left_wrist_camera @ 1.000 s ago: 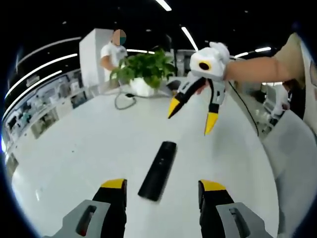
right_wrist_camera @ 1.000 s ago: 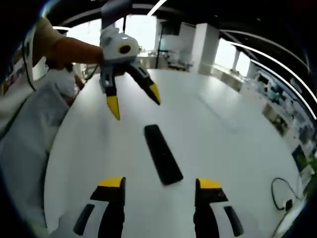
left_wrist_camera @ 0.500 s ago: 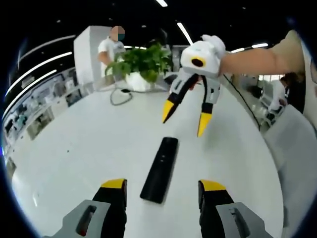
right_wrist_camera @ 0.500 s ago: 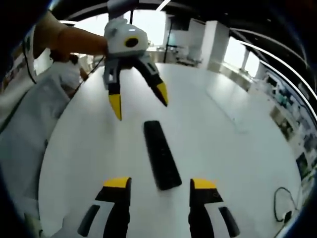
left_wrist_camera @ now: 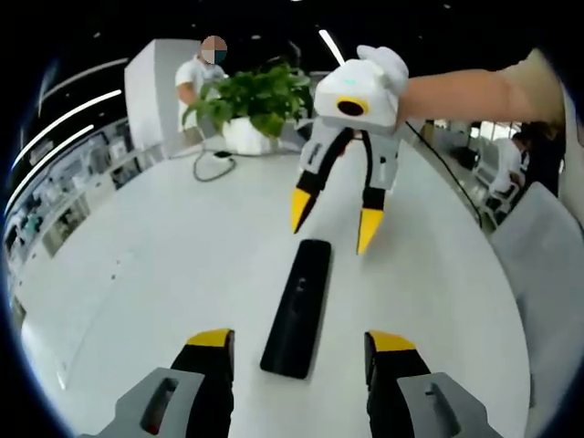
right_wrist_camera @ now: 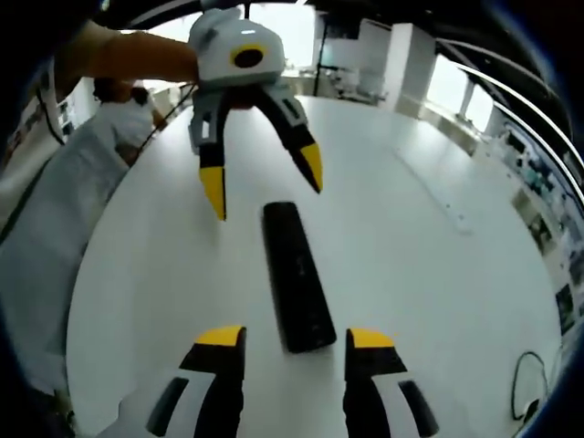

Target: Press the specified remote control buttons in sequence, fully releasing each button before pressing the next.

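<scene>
Facing each other along the remote [left_wrist_camera: 297,306], we hold left gripper [left_wrist_camera: 301,340] and right gripper [right_wrist_camera: 286,338] wide open and empty at opposite ends of its long axis.

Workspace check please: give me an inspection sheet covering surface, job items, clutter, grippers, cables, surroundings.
Surface: white table, bare around the job item.
Job's things: black remote lying flat, between both grippers.
Clutter: potted plant at the far edge.
Grippers: left gripper jaws open, one either side of the remote's near end; right gripper jaws open above its other end, not touching.
Cables: dark cable looped by the plant.
Surroundings: person standing beyond the table; ceiling strip lights.
</scene>
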`<action>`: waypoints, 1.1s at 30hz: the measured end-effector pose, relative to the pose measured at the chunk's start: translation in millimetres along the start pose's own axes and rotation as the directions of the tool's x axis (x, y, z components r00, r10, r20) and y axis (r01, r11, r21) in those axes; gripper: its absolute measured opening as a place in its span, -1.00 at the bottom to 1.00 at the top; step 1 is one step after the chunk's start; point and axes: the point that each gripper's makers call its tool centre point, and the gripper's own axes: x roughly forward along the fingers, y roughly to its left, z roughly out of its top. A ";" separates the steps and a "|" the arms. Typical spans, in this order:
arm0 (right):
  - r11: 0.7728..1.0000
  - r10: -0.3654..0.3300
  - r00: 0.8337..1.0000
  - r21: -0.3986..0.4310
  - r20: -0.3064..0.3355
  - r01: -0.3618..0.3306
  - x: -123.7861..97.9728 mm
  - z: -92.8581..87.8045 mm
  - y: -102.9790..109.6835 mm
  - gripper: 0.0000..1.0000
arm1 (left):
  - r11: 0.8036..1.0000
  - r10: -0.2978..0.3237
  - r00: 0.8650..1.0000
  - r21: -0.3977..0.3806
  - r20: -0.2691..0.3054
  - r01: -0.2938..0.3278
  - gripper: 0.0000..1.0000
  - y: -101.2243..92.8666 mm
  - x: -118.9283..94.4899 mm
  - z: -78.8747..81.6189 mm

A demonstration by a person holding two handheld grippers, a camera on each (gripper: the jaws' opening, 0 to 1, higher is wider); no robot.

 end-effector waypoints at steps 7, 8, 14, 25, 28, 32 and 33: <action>1.000 0.018 1.000 0.009 -0.018 -0.018 8.4 -1.8 -3.6 -0.23 | 1.000 -0.008 1.000 -0.004 -0.029 0.008 0.16 9.7 6.2 -5.1; 1.000 0.022 0.999 0.009 -0.022 -0.022 9.5 -2.2 -3.5 -0.24 | 1.000 -0.010 0.999 -0.005 -0.034 0.009 0.15 11.2 6.5 -6.3; 0.999 0.039 0.998 0.002 -0.039 -0.039 14.6 -2.9 -3.7 -0.29 | 0.999 -0.032 0.998 0.005 -0.051 0.033 0.14 8.9 9.7 -7.7; 0.999 0.046 0.997 -0.014 -0.066 -0.047 17.7 -7.9 -11.0 -0.40 | 0.997 -0.072 0.992 0.020 -0.106 0.075 -0.06 4.5 19.2 -16.9; 0.998 0.048 0.996 -0.025 -0.075 -0.050 18.0 -7.0 -9.4 -0.42 | 0.996 -0.085 0.988 0.026 -0.132 0.089 -0.15 3.1 22.3 -21.6; 0.998 0.052 0.995 -0.034 -0.086 -0.055 18.0 -6.5 -7.6 -0.44 | 0.995 -0.086 0.986 0.037 -0.144 0.092 -0.23 1.8 20.5 -21.3; 0.998 0.052 0.995 -0.035 -0.089 -0.056 18.0 -6.3 -7.3 -0.44 | 0.995 -0.085 0.986 0.029 -0.147 0.090 -0.24 3.6 20.3 -21.5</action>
